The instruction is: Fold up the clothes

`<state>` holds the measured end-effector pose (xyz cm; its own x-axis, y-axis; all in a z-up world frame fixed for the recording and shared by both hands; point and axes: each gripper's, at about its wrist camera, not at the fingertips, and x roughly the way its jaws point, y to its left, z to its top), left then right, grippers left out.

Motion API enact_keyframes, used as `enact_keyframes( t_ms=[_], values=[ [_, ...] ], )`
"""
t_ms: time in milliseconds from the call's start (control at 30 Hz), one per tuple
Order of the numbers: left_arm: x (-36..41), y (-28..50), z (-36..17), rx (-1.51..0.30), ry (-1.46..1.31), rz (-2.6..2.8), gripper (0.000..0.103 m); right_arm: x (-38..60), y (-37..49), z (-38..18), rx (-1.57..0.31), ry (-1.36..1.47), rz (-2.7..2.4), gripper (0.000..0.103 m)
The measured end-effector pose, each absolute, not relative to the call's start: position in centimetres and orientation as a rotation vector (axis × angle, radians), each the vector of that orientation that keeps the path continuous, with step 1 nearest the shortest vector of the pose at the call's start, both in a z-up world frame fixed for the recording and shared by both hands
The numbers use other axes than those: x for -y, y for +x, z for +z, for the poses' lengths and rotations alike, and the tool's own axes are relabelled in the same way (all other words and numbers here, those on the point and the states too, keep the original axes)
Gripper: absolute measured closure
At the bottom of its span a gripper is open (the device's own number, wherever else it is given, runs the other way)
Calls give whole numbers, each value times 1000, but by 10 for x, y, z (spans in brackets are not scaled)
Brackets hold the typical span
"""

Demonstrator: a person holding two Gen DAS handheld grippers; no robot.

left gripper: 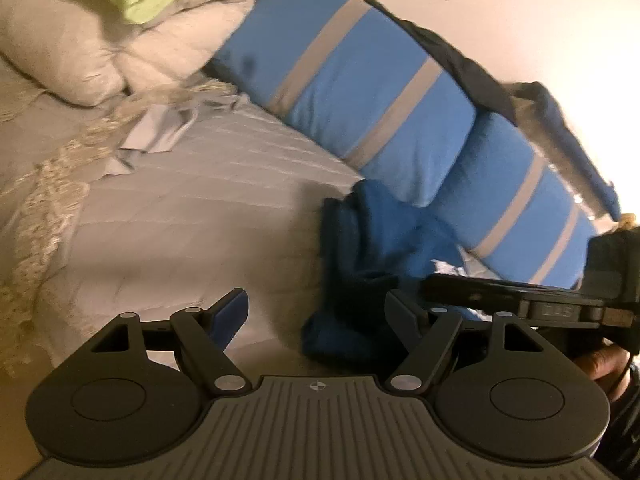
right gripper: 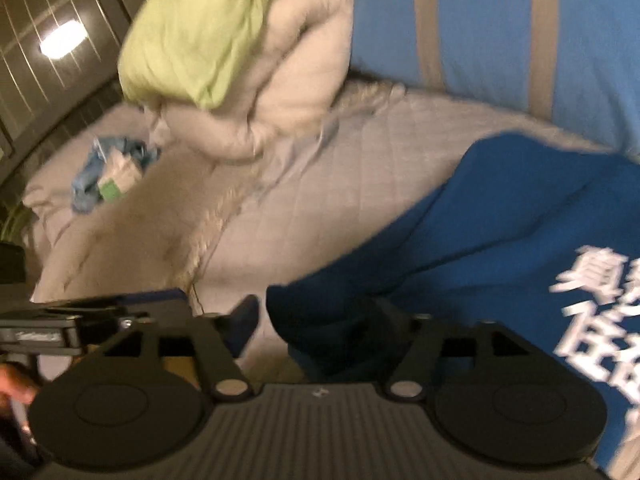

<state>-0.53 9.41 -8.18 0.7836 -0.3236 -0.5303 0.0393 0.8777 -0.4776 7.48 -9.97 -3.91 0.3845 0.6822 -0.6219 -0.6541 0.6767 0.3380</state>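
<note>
Your right gripper (right gripper: 316, 320) stands with jaws wide at lower centre, the blue printed T-shirt (right gripper: 480, 232) lying loose on the bed (right gripper: 320, 184), apparently released. Your left gripper (left gripper: 316, 312) waits wide and empty beside it.

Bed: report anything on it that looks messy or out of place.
The blue shirt lies rumpled by the striped pillows, not folded flat. A loose blue and white bundle sits crumpled at the bed's far corner.
</note>
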Motion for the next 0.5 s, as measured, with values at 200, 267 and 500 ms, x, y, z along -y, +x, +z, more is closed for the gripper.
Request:
enact_keyframes(
  t_ms=[200,267,500],
  values=[
    [-84,19,-67,-612,-528,-382,28,164,72,-25,-700,24,693,12],
    [-81,38,-66,-623,-549,-445,28,186,79,-34,-705,48,618,12],
    [-68,114,-89,-867,-596,-554,30,241,90,-76,-738,222,537,11]
  ],
)
